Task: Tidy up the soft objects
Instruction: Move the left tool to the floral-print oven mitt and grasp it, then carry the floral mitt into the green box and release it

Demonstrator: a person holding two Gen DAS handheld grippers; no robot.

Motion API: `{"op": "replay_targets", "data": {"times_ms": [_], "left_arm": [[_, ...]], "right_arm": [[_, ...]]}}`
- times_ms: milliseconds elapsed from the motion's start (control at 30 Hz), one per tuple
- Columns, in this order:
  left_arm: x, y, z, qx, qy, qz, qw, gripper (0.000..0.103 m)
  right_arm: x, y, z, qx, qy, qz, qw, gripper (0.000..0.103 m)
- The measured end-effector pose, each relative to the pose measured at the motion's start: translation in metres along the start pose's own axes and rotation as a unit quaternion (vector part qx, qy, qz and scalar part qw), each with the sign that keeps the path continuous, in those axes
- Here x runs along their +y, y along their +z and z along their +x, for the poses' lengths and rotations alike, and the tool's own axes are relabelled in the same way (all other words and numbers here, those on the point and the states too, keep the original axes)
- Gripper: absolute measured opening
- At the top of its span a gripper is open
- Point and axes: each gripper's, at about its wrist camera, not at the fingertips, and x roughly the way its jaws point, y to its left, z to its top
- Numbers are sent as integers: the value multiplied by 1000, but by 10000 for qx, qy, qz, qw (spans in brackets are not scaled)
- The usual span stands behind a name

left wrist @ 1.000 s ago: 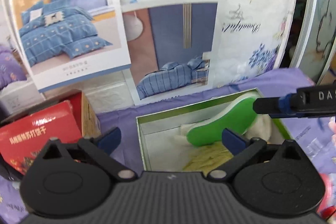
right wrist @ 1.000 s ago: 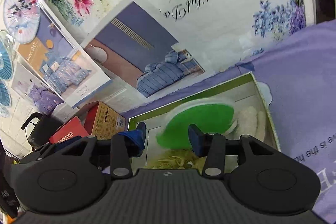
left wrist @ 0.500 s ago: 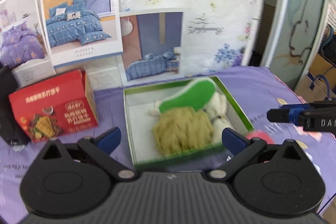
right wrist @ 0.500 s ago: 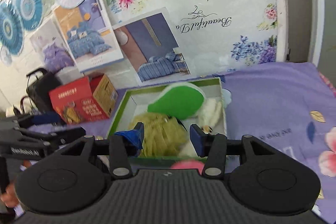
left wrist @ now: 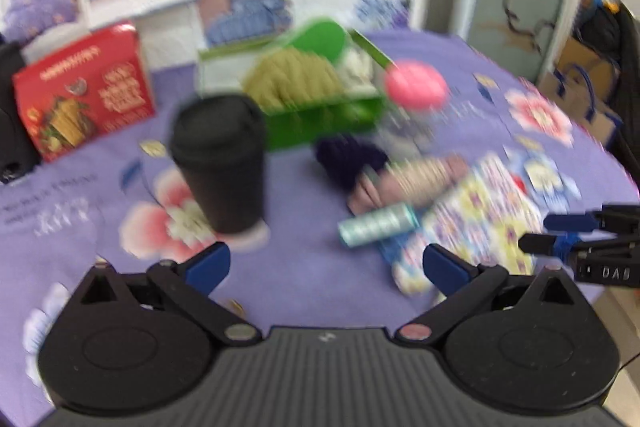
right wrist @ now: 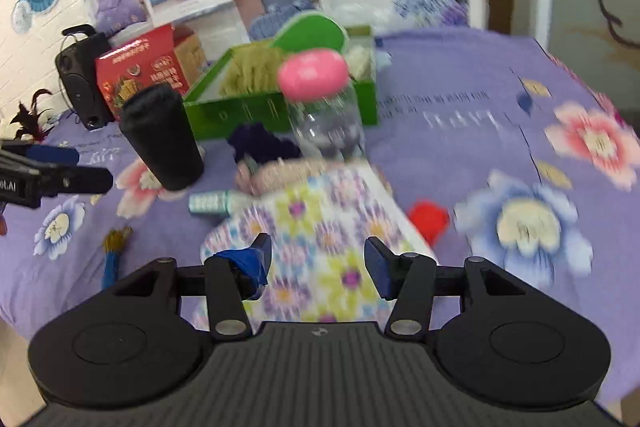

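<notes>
Purple flowered cloth fills our view now that we've pulled back from the green box [right wrist: 280, 107], both the left gripper [left wrist: 324, 263] and right gripper [right wrist: 316, 259] spread apart and empty, with dark yarn [right wrist: 260, 143] and floral fabric [right wrist: 320, 219] waiting nearer.

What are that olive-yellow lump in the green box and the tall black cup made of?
The olive-yellow lump looks like knitted or chenille fabric: ribbed, fuzzy, sagging, though blur hides detail. The black cup seems to be matte plastic or coated paper with a fitted lid; its surface shows no shine.
</notes>
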Motion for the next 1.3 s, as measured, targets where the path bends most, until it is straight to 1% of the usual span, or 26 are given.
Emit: {"op": "replay_targets", "data": {"times_ms": [100,133,200,267,333,367,433,500,567,700,800,833,967,1100,1200,1300], "left_arm": [[-21,-23,8,189,-42,197,9996,102],[-26,-29,9,258,-70,155,9995,102],[-37,-39,9,400,-322,92,9986,102],[-48,-47,5,467,-606,92,9970,102],[-63,-53,2,469,-813,372,9949,102],[-73,-55,3,447,-792,556,9943,102],[-86,-57,9,472,-742,831,9927,102],[-93,-56,20,635,-899,836,9904,102],[-97,-54,32,818,-1096,744,9878,102],[-102,-56,47,964,-907,683,9888,102],[-100,-53,56,1057,-961,575,9881,102],[-100,-51,59,1069,-959,552,9881,102],[-107,-45,71,1103,-891,657,9877,102],[-111,-41,80,1059,-777,687,9889,102],[-110,-42,83,1055,-803,663,9889,102],[-110,-43,86,1035,-799,694,9890,102]], "right_arm": [[-8,-23,-10,63,-295,52,9995,37],[-11,-28,-12,100,-325,109,9994,37],[-20,-37,-16,131,-328,291,9990,37],[-33,-44,-16,191,-228,618,9976,38],[-45,-49,-14,240,-135,892,9956,38],[-49,-48,-13,230,-143,922,9954,38],[-53,-45,-13,181,-212,774,9966,38],[-61,-35,-12,111,-255,656,9975,38],[-69,-24,-7,30,-106,573,9983,39],[-86,-14,13,142,110,712,9973,39],[-88,-14,26,213,346,810,9959,40],[-86,-13,29,206,414,748,9961,41],[-69,-2,40,251,610,351,9972,42],[-55,4,47,398,796,-28,9960,43],[-52,-2,53,523,788,-209,9953,43],[-53,-10,54,274,827,-271,9958,44]]}}
